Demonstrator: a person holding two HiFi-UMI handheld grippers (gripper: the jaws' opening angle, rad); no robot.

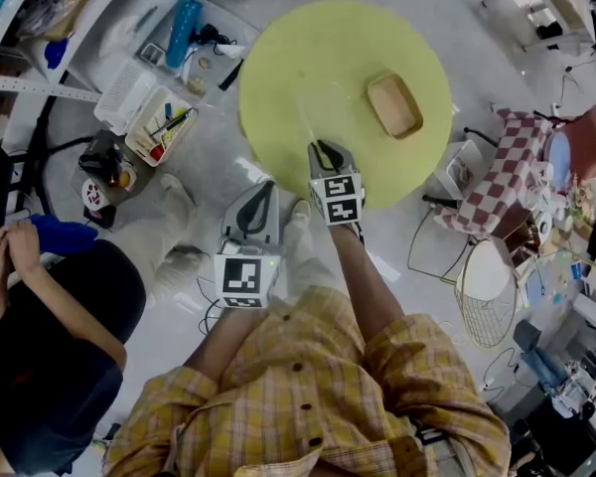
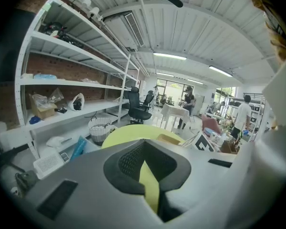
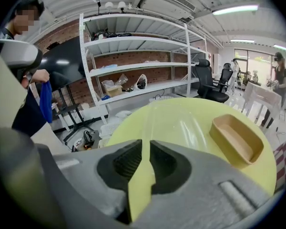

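A round yellow table (image 1: pixel 308 58) carries one tan rectangular tray (image 1: pixel 394 105) right of its middle. My right gripper (image 1: pixel 323 152) hangs over the table's near edge, jaws shut on nothing. In the right gripper view the gripper (image 3: pixel 142 147) points across the yellow top (image 3: pixel 181 123), and the empty tray (image 3: pixel 236 140) lies ahead to the right. My left gripper (image 1: pixel 261 197) sits lower left, just off the table's rim above the floor, also shut and empty. In the left gripper view the gripper (image 2: pixel 144 149) faces the table (image 2: pixel 128 132) and the tray (image 2: pixel 169 138) beyond.
A person in dark clothes (image 1: pixel 50 336) stands close on the left, holding a blue cloth (image 3: pixel 45 101). White bins with small items (image 1: pixel 144 97) lie on the floor to the table's left. A checkered cloth (image 1: pixel 502 167) and a wire basket (image 1: pixel 487 291) are on the right. White shelves (image 3: pixel 133 66) line the wall.
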